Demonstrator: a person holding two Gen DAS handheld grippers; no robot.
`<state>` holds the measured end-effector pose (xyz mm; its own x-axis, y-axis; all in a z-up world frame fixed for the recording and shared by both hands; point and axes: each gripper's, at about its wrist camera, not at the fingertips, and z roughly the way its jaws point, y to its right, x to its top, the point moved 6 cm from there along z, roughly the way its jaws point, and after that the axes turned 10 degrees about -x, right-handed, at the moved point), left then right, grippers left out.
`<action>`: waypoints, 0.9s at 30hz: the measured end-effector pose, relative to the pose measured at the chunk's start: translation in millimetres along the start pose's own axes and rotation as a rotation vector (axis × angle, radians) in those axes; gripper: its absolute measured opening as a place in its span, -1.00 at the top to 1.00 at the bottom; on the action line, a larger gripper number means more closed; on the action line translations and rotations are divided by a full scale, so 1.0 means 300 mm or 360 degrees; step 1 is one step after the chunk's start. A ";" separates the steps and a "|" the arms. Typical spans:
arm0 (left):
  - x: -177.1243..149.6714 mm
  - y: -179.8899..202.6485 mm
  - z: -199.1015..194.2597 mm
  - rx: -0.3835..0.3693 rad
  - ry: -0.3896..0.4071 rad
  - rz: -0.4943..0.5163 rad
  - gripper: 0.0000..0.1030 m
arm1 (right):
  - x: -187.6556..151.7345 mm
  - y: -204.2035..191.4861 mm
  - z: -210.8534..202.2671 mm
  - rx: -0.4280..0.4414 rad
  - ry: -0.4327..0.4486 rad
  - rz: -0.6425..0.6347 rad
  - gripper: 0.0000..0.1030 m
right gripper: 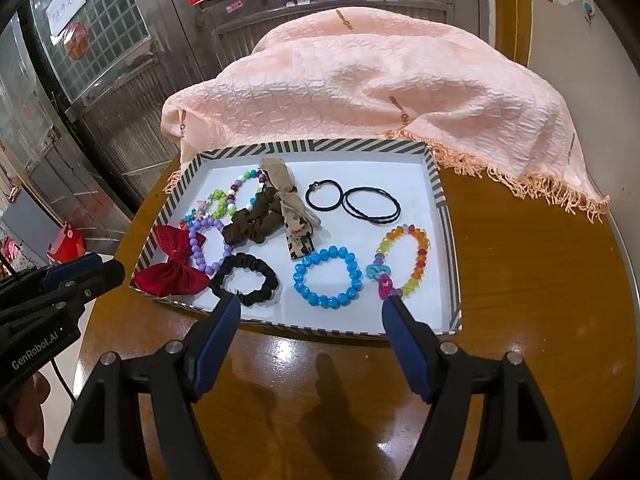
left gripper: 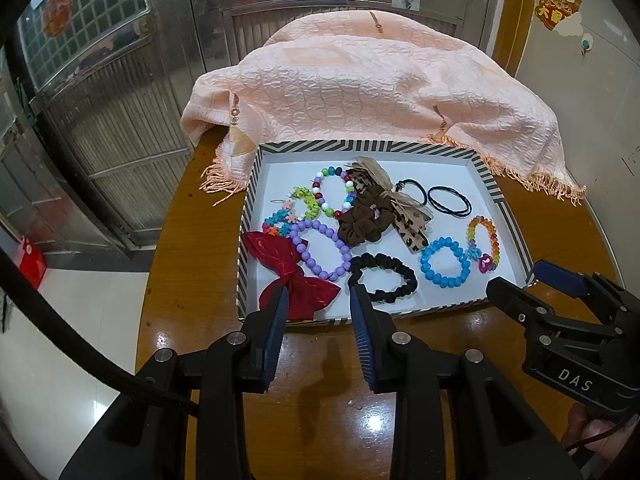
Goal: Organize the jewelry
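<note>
You hold both grippers above the near edge of the wooden surface (left gripper: 192, 264), facing the striped tray (left gripper: 486, 178) that contains every piece of jewelry. The left gripper (left gripper: 319, 294) has its jaws parted to a moderate gap and holds nothing; the right gripper (right gripper: 310, 302) has its jaws spread wide and is likewise empty. From the left gripper, the red bow (left gripper: 294, 276) lies just ahead of its left finger, overlapping the tray's near-left wall, and the black scrunchie (left gripper: 382, 276) lies just ahead of its right finger. From the right gripper, the blue bead bracelet (right gripper: 329, 278) lies directly ahead, between the lines of the two fingers, flat on the tray floor with its ring open upward; the multicolour bracelet (right gripper: 402, 258) lies ahead of the right finger. The right gripper is therefore the nearer one for the blue bracelet, and the left for the bow. The purple bead bracelet (left gripper: 320, 250) partly overlaps the bow. The brown scrunchie (left gripper: 360, 226) and leopard ribbon (left gripper: 412, 220) overlap, so their boundaries are hard to separate. Two thin black hair ties (right gripper: 354, 200) lie toward the far-right side of the tray. The pink cloth (left gripper: 360, 88) conceals whatever lies behind the tray. No sorting destination is visible.
</note>
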<state>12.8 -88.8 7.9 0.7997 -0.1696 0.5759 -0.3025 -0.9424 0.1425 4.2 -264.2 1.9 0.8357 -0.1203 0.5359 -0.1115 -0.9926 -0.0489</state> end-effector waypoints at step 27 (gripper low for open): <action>-0.003 0.001 0.020 0.0002 -0.0022 0.0003 0.51 | 0.002 -0.002 0.016 -0.0012 -0.0027 -0.0010 -0.49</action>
<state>15.1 -90.8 2.6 0.8063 -0.1751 0.5650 -0.3032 -0.9425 0.1405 7.4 -263.8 -1.8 0.8454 -0.1141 0.5218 -0.1100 -0.9932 -0.0390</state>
